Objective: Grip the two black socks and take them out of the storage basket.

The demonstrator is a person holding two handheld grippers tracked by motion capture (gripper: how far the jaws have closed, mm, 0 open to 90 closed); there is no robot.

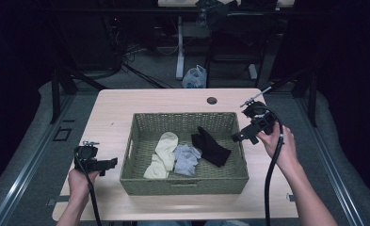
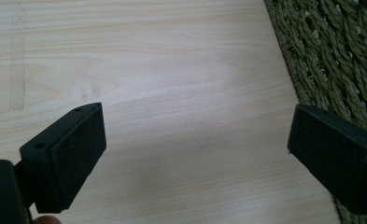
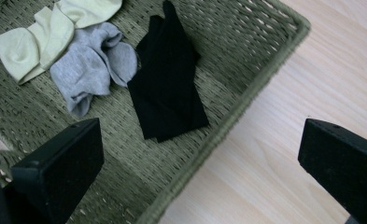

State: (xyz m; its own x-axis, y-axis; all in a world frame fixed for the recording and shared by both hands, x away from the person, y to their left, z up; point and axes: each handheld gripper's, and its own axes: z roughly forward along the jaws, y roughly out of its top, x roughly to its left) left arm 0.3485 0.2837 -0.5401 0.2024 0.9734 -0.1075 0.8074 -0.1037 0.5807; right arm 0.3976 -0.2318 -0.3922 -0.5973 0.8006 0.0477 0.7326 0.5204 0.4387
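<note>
Three pieces of cloth lie in the rectangular olive-green woven wicker basket [image 1: 184, 181] at the middle of my pale wood-grain desk [image 1: 112, 110], seen from the high view: a cream-yellow sock [image 1: 162, 154] toward the left, a crumpled light-grey sock [image 1: 187, 158] touching it at the centre, and a flat black sock [image 1: 212, 146] to the right, lying at a slant. My left gripper [image 1: 108, 164] hovers over the desk just beside the basket's left wall, and my right gripper [image 1: 237, 137] hangs above the basket's right rim, pointing inward. A round cable hole [image 1: 212, 100] sits near the desk's far edge, and a white plastic bag [image 1: 194, 77] lies on the floor beyond.

From the left gripper view, my left gripper [image 2: 195, 154] is spread wide with nothing between its padded black jaws; smooth desk [image 2: 162, 70] lies below, and the basket's thick twisted weave [image 2: 335, 60] runs along the right.

From the right gripper view, my right gripper [image 3: 200, 163] is likewise spread wide and empty, straddling the basket's braided rim [image 3: 246, 98]. Inside, the black sock [image 3: 167, 84] lies flat on the tightly woven floor, the grey sock [image 3: 90, 65] bunched beside it and the cream sock [image 3: 41, 37] beyond.
</note>
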